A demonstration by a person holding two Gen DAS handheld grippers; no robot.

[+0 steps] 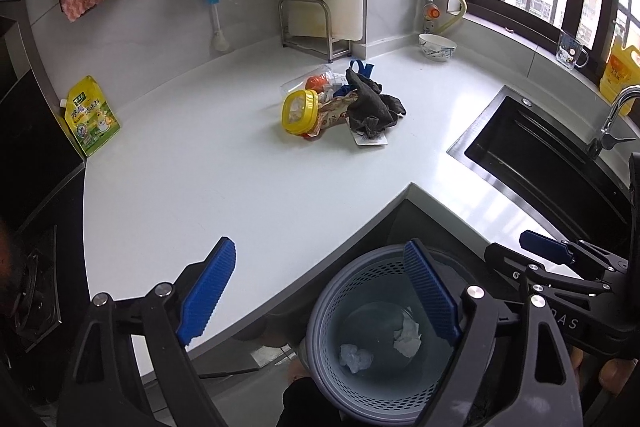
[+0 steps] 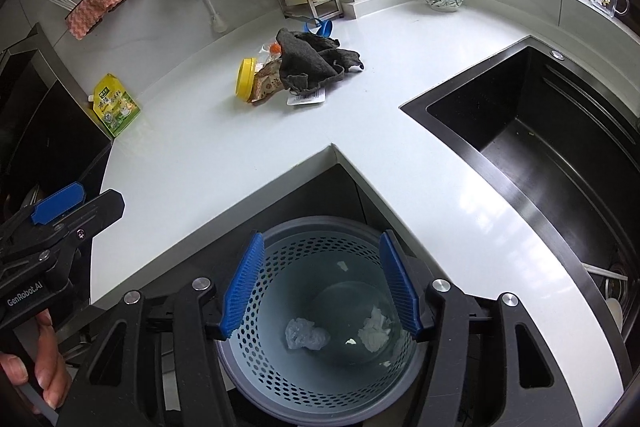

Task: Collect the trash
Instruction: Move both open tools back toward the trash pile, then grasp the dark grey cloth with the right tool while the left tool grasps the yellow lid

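- Both the left tongs and right tongs are held open and empty above the bin.
- Remaining trash pile is left mid-desk.
- The yellow-lidded jar may be knocked rolling if the tangled cloth is snagged.

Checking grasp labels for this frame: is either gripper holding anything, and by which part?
Nothing is held. The left gripper and the right gripper are both open with empty fingers above the bin.
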